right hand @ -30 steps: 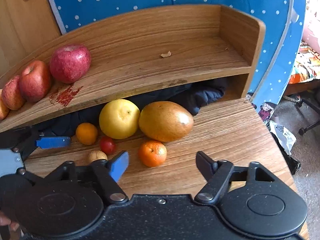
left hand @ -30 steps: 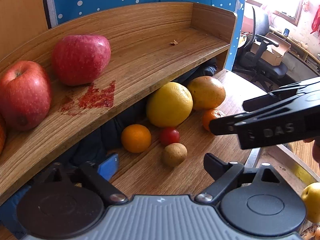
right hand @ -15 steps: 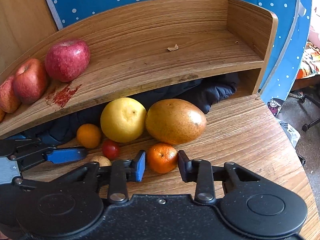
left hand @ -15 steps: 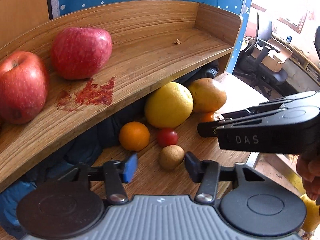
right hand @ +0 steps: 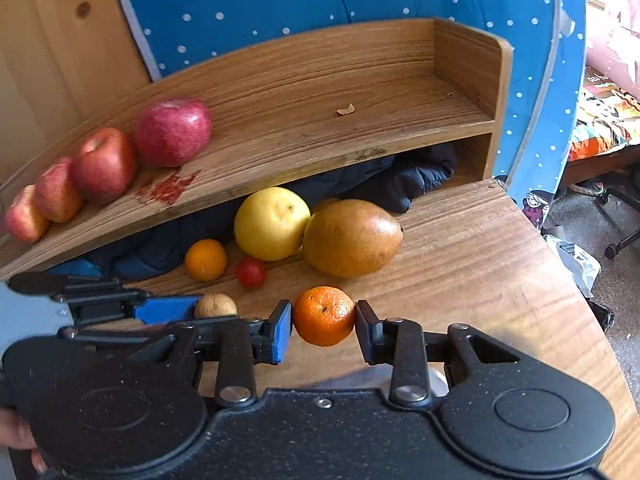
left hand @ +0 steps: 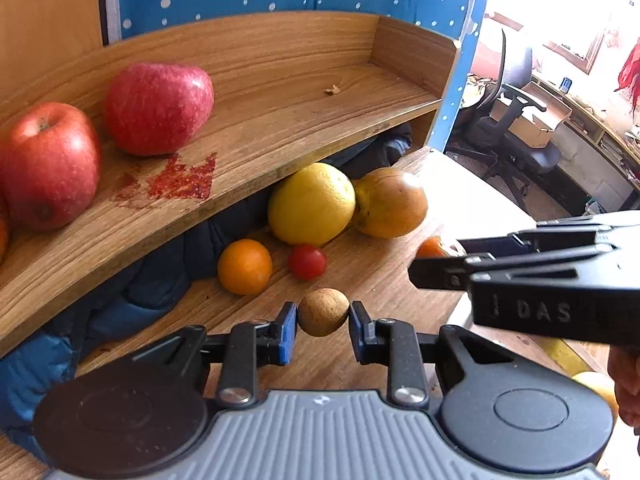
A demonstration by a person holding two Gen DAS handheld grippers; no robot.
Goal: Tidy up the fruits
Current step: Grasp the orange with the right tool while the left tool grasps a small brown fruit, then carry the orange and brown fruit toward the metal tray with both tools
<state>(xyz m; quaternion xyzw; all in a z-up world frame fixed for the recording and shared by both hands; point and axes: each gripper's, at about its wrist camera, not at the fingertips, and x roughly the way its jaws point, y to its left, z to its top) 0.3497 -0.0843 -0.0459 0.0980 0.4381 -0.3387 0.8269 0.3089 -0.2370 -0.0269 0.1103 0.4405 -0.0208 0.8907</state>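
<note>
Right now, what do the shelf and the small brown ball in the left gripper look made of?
Shelf: wood or wood-look laminate, matte, with visible grain. Small brown ball: dull, finely rough tan skin; likely a small fruit or nut, real or fake unclear.

Left tongs (left hand: 323, 322) pinched shut, right tongs (right hand: 323, 326) likewise, side by side

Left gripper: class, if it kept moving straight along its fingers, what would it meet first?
The small brown fruit already sits between the left gripper fingers; beyond it, probably the cherry tomato, though depth is unclear.
</note>
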